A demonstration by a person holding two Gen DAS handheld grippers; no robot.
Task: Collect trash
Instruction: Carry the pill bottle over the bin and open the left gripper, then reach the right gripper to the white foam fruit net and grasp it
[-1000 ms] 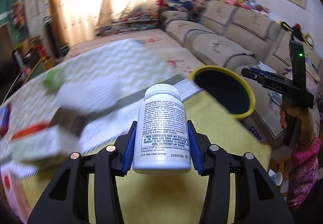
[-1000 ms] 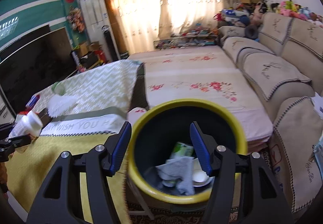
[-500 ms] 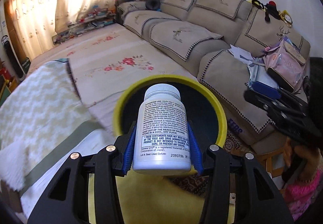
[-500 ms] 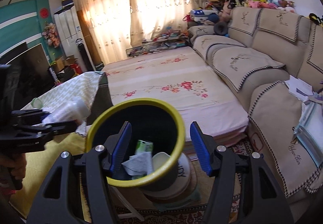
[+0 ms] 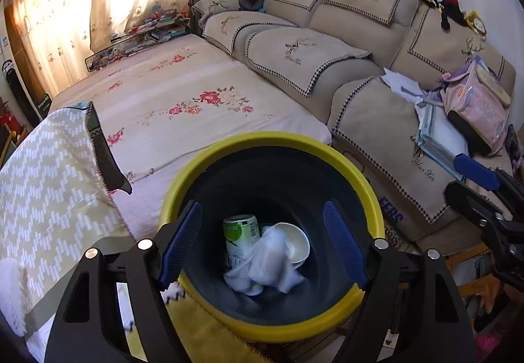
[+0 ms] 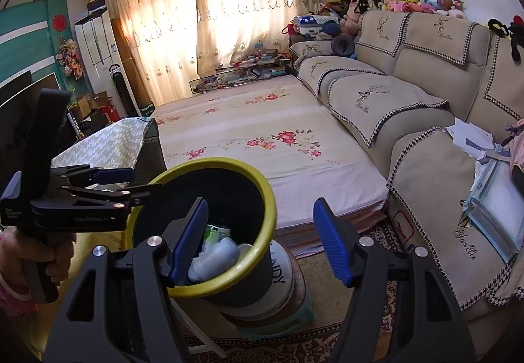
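Both claws spread and empty, left claw [image 5: 262, 245] low over the bin [image 5: 327, 151]; risk: a careless withdrawal catches the rim, toppling it

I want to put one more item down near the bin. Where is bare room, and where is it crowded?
Free: the flowered mattress between the yellow-rimmed bin and the sofa, and the zigzag cloth left of the bin. Crowded: the sofa seat by the pink bag with papers, and the bin bottom, holding a green can, tissue and a white bowl.
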